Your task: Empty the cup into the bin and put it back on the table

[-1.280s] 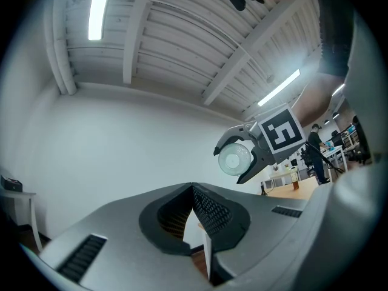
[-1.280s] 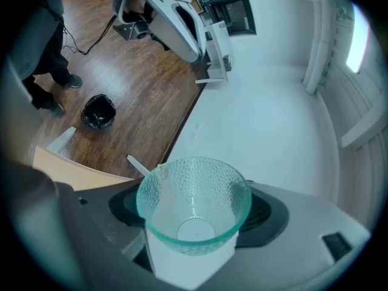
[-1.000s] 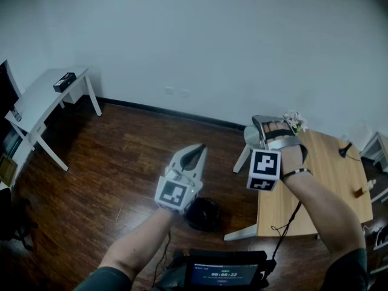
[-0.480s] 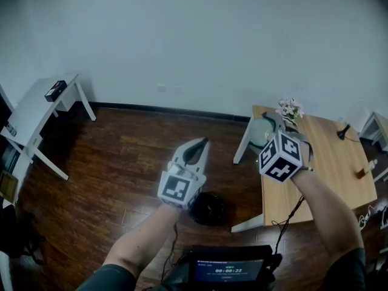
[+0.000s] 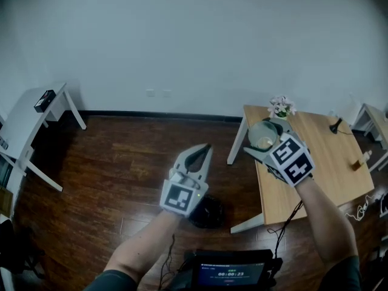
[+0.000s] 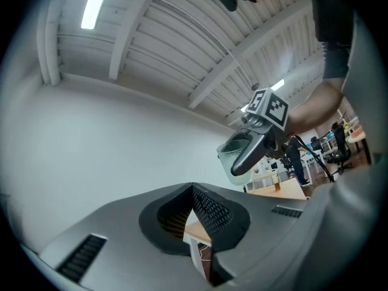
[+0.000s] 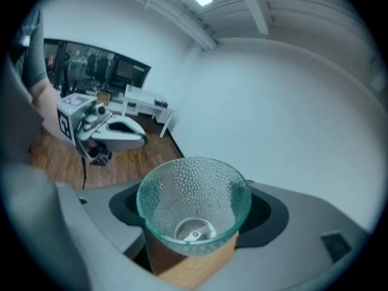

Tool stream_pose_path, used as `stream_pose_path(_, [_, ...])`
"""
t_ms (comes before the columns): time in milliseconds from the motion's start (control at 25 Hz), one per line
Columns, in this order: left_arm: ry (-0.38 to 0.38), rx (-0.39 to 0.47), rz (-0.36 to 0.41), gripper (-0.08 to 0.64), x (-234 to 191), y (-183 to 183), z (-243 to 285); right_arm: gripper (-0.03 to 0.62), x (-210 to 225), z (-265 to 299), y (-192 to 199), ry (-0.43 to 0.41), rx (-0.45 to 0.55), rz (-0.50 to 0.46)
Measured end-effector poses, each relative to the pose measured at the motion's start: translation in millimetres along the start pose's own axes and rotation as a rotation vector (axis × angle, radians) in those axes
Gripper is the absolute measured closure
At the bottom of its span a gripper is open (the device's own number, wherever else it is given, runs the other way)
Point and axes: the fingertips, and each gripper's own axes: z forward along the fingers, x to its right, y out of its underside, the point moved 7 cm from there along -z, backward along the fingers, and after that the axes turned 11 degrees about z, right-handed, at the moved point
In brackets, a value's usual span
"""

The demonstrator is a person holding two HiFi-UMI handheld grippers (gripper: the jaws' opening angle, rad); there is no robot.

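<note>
Gripping cup (image 7: 193,205) w/ R gripper (image 5: 265,133); bin (image 5: 210,214) half-hidden behind L gripper (image 5: 204,150).

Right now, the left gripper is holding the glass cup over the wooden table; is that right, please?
Not quite: it is the right gripper that holds the glass cup over the wooden table, as the right gripper view shows. The left gripper holds nothing.

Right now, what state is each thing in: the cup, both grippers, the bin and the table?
cup: mouth up, looks empty, held in the air by the table's edge, not set down.
right gripper: shut on cup.
left gripper: shut, nothing between its jaws.
bin: on the floor, partly hidden by the left gripper; contents not visible.
table: standing, flowers upright at its far end.
</note>
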Motion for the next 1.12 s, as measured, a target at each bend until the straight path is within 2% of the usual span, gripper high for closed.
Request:
stream_pose_path(120, [0.056,0.037,0.004,0.568,12.8,-8.9,10.0,0.19,1.3,-12.8,-1.4,-0.048,0.067,0.121])
stream_pose_path(280, [0.115,0.066,0.02,0.568,36.1,-18.7,26.7,0.19,12.2,-28.6,8.5,-0.044,0.095,0.16])
stream_pose_path(400, [0.116,0.052,-0.022,0.568,51.0,-21.2,38.3,0.19,30.1,-46.3,24.9,-0.047,0.125,0.23])
stream_pose_path(560, [0.101,0.022,-0.037,0.569,77.4,-23.8,61.0,0.19,61.0,-73.1,54.1,-0.049,0.157,0.301])
stream_pose_path(840, [0.115,-0.029,-0.08,0.569,148.5,-39.5,114.7,0.19,124.1,-121.7,106.5,-0.028,0.168,0.334])
stream_pose_path(960, [0.133,-0.052,-0.073,0.569,185.8,-44.3,132.4,0.19,145.9,-142.4,131.8,-0.041,0.165,0.317])
stream_pose_path(1120, [0.119,-0.078,-0.08,0.569,225.6,-47.7,157.6,0.19,177.8,-167.9,166.5,-0.058,0.176,0.298])
